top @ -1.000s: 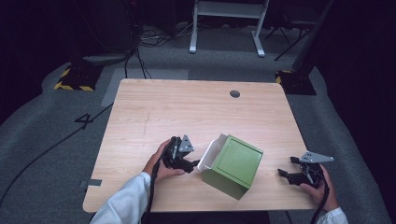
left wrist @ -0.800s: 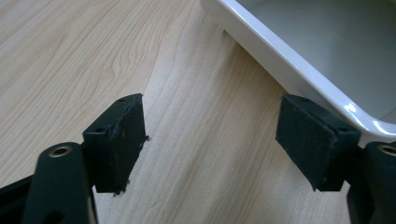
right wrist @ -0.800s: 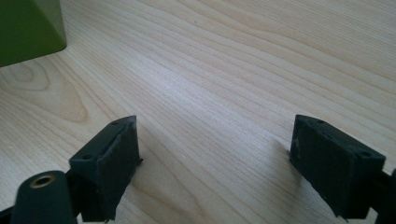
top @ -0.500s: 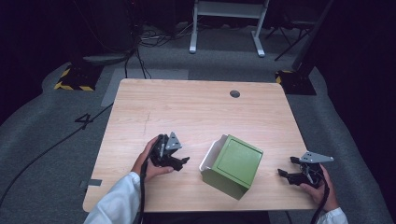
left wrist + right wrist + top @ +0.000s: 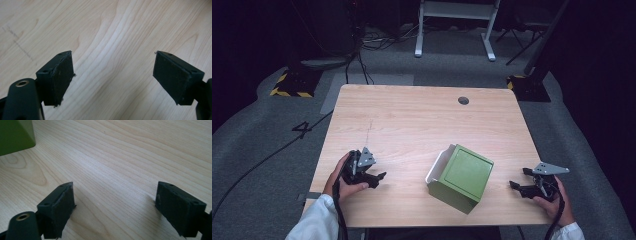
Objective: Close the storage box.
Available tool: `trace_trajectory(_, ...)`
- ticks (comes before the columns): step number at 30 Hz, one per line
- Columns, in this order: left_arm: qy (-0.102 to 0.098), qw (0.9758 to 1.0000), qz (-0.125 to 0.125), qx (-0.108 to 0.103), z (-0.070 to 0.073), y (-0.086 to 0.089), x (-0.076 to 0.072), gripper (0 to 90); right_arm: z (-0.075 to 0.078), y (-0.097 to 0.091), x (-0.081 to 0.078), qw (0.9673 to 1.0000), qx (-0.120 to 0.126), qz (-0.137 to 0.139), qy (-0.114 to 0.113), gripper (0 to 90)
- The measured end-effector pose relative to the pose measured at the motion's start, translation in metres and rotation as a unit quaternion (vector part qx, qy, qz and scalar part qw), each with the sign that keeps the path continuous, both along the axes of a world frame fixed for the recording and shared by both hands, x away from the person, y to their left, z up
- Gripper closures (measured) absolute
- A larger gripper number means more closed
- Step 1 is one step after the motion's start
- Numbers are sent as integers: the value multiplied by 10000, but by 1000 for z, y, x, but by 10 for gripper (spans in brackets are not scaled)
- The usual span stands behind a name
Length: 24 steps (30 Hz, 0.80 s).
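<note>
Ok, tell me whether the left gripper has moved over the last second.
Yes. In the high view the left gripper has drawn away from the green box, toward the table's left edge; it was at the box's white side and now has bare wood between.

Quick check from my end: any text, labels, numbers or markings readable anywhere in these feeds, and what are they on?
"4": dark numeral marked on the grey floor left of the table.
Green box: no label visible.
Yellow-and-black hazard stripes on a floor base: a sign, no words.
</note>
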<state>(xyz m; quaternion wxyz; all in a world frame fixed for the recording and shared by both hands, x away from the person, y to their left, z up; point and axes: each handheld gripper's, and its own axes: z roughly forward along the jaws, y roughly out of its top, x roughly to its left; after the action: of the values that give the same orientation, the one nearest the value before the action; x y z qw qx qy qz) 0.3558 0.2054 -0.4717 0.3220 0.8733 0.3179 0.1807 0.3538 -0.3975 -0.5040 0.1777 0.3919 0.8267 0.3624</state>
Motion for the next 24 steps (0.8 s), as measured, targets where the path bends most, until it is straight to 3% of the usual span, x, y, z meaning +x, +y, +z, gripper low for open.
trace_trajectory(10, 246, 9992, 278, -118, -19, 23, -7, 175, 0, 0, 0, 10000, -1, 0, 0, 157)
trace_trajectory(15, 494, 9969, 522, -325, -28, 33, -11, 189, 0, 0, 0, 10000, 0, 2, 3, 156)
trace_trajectory(18, 338, 9965, 552, -529, -32, 41, -13, 190, 0, 0, 1, 10000, -2, 11, 6, 155)
trace_trajectory(19, 368, 9959, 609, -560, -32, 41, -14, 194, 0, 0, 1, 10000, -4, 13, 7, 155)
trace_trajectory(24, 330, 9957, 697, -504, -32, 41, -14, 211, 0, 0, 1, 10000, -6, 13, -1, 156)
